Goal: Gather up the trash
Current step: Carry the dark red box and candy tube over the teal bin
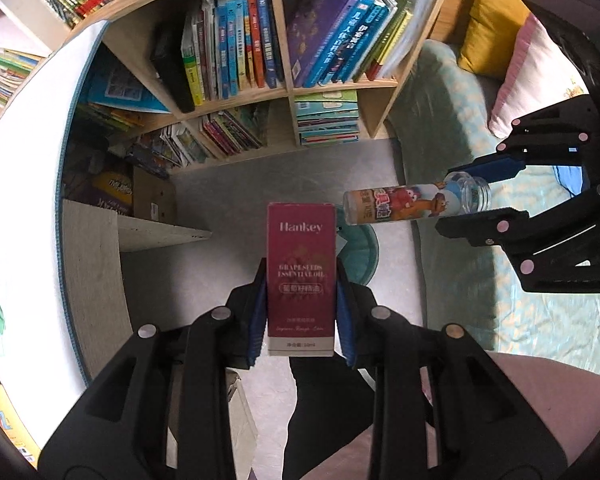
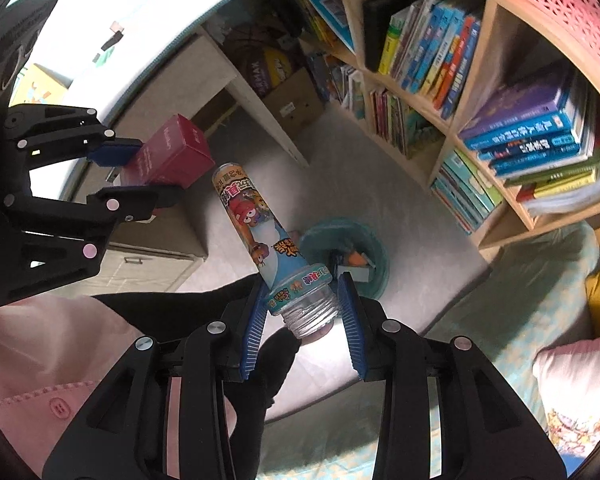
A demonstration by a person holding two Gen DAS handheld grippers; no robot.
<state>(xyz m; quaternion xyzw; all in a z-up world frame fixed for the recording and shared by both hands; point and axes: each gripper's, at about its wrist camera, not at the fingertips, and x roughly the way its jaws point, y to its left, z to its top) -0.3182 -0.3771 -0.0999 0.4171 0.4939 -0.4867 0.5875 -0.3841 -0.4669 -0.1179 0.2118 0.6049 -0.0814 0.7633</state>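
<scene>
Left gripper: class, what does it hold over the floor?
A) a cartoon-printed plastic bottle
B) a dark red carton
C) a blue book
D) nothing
B: the left gripper is shut on the dark red carton; the bottle is in the right gripper.

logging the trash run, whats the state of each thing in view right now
left gripper: shut on the maroon box, pointing down
maroon box: held upright, closed
right gripper: shut on the bottle near its neck
bottle: uncapped, held off the floor
teal bin: on the floor below, open, already holding trash
</scene>
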